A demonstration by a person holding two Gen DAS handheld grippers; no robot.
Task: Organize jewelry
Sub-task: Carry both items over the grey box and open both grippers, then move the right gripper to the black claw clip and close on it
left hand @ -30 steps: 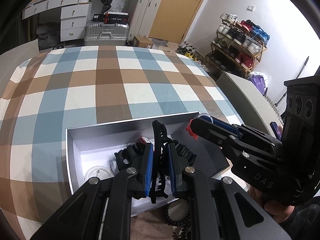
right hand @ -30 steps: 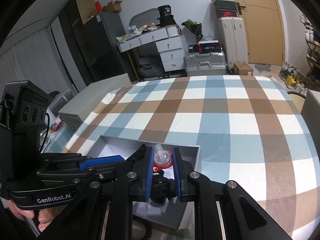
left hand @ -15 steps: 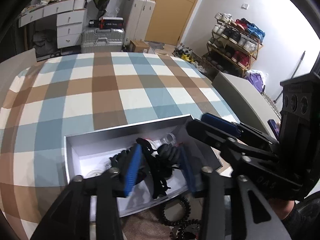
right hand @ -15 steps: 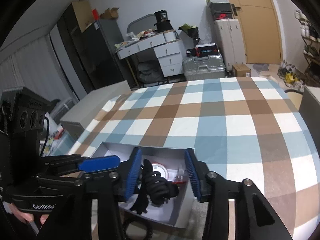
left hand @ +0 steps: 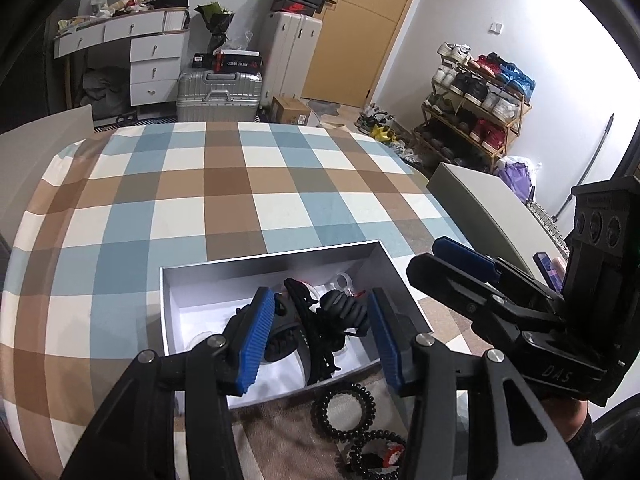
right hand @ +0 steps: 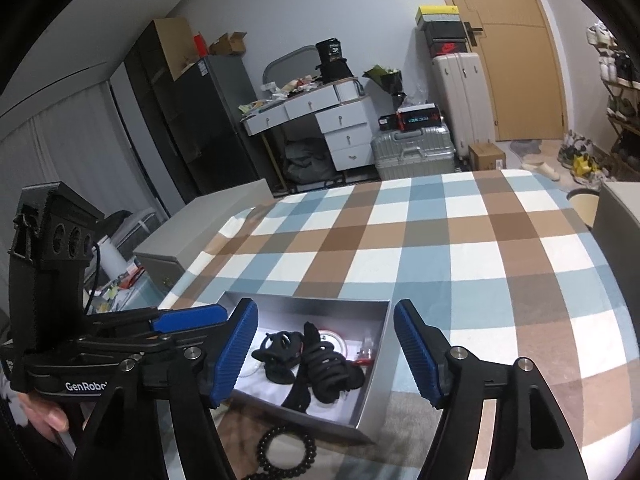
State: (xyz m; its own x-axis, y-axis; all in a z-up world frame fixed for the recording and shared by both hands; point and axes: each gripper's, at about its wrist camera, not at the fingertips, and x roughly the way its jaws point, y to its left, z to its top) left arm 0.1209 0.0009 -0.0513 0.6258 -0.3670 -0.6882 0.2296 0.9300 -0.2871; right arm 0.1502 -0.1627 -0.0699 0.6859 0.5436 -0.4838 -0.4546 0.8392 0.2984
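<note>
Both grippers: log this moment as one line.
left gripper: open, jaws just opened, over shallow grey box | right gripper: open, widening | black hair claws: in box | black spiral tie: outside

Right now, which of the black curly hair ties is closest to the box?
The plain black spiral hair tie, lying just outside the box's near wall. The other one lies farther from the box and has something red and white inside its ring.

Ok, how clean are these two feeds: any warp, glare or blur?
Left wrist view: strong fisheye bowing of the checked cloth, white wall at right overexposed, box sharp. Right wrist view: same warp, dark vignette corners, no blur.
</note>
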